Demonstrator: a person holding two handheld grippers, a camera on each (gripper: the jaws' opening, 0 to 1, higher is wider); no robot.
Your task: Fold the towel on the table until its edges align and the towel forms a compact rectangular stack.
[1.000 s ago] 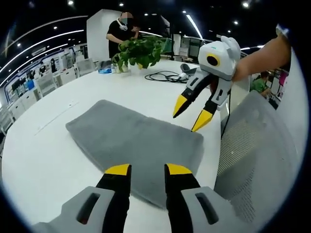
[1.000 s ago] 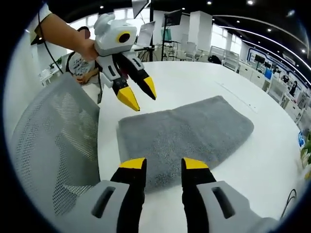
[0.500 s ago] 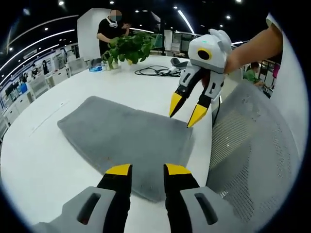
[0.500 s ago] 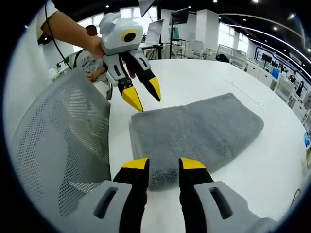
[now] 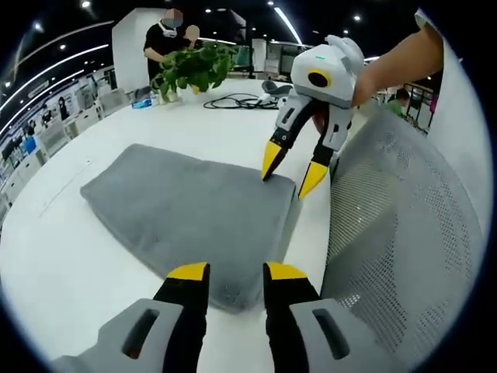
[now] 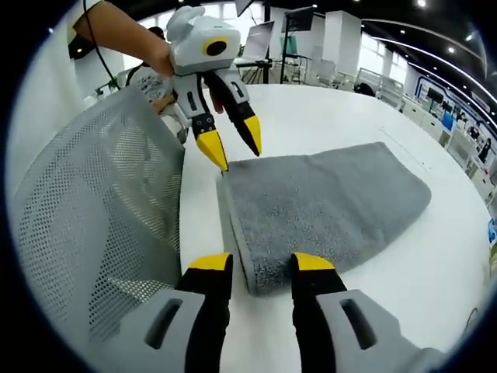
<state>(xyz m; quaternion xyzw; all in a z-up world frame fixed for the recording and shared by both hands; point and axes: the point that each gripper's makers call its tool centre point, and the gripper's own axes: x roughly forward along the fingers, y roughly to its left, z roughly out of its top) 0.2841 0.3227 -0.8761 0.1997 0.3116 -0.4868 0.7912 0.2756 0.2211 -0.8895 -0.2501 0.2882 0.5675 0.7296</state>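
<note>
A grey towel point(image 5: 178, 206) lies flat on the white table point(image 5: 54, 272), and its near edge looks thick and doubled. My left gripper point(image 5: 237, 273) is open, and one near corner of the towel sits between its yellow tips. My right gripper point(image 5: 291, 172), held by a hand, is open too, its tips straddling the other near corner. In the right gripper view the towel point(image 6: 334, 198) stretches away to the right. There my right gripper point(image 6: 261, 264) is open around a towel corner, and my left gripper point(image 6: 233, 149) hovers open over the far corner.
A grey mesh chair back point(image 5: 396, 233) stands close along the table's edge beside the towel, and it is the mesh chair back point(image 6: 101, 217) at left. A potted plant point(image 5: 194, 66), black cables point(image 5: 241, 101) and a standing person point(image 5: 167, 35) are at the table's far side.
Both grippers have moved in and down toward the towel's near corners, so the towel edge now reaches between each pair of tips. Both stay open and the towel has not moved.
</note>
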